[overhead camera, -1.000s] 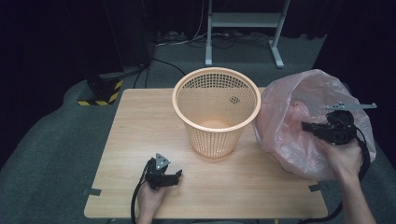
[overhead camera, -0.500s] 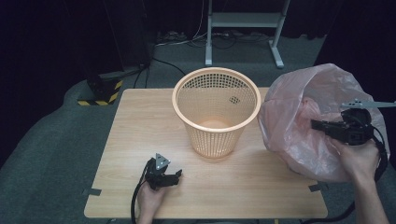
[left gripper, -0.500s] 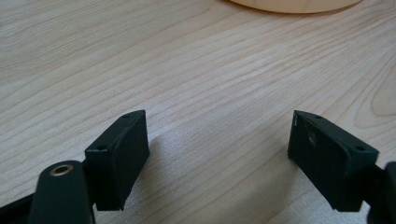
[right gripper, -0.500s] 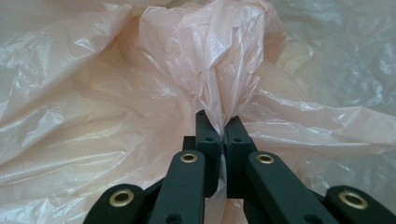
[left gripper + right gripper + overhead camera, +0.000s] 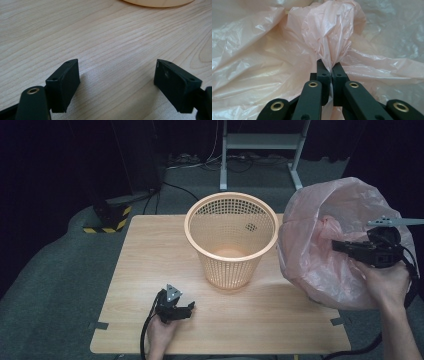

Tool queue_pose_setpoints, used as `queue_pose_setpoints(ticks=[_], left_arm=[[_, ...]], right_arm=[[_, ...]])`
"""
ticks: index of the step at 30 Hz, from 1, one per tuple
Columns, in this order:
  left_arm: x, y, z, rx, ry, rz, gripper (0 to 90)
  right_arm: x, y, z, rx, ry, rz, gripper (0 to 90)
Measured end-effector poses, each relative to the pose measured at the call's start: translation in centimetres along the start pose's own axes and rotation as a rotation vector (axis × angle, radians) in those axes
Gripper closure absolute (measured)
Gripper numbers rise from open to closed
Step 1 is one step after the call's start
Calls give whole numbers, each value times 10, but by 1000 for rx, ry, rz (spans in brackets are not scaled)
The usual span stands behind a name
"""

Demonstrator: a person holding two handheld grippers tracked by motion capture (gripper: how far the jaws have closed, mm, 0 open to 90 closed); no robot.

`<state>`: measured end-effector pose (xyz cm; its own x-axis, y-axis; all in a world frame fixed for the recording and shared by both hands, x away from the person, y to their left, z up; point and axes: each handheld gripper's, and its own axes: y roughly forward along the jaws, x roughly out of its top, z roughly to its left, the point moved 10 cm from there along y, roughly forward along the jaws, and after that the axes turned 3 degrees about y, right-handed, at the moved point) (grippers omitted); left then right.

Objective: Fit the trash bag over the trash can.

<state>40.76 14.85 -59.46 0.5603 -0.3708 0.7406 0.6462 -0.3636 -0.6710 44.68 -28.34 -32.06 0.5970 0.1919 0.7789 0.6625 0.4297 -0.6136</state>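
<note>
A pink plastic bag [image 5: 320,250] hangs puffed up over the table's right edge. My right gripper [image 5: 336,245] is shut on a gathered fold of it. In the right gripper view the two jaws [image 5: 331,65] pinch that bunched film, and the bag [image 5: 262,62] spreads behind. An orange mesh basket [image 5: 231,237] stands upright at the table's middle, to the left of the bag. My left gripper [image 5: 189,308] rests near the front edge. Its jaws [image 5: 116,75] stand apart over bare wood and have just been closing a little, with nothing between them. The basket's base [image 5: 157,2] lies ahead of them.
The wooden table [image 5: 150,250] has tape tabs at its front corners. On the floor behind it are a white metal stand [image 5: 260,142], cables, and a yellow-and-black striped block [image 5: 107,217] at the back left.
My right hand has lifted the bag upward and slightly to the right, and the bag has billowed out larger. The left gripper has stayed in place.
</note>
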Motion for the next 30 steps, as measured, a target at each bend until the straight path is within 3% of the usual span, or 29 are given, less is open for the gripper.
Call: queue_pose_setpoints(ticks=[9, 10, 18, 30], left_arm=[[0, 0, 0, -2, -2, -1, 214], [0, 0, 0, -2, -2, -1, 214], [0, 0, 2, 8, -1, 0, 214], [0, 0, 2, 8, -12, -1, 219]], right_arm=[[9, -18, -2, -2, 6, -24, 876], [11, -20, -2, -33, -15, -20, 876], [20, -18, 8, 23, -10, -37, 876], [33, -11, 23, 47, -28, -36, 876]])
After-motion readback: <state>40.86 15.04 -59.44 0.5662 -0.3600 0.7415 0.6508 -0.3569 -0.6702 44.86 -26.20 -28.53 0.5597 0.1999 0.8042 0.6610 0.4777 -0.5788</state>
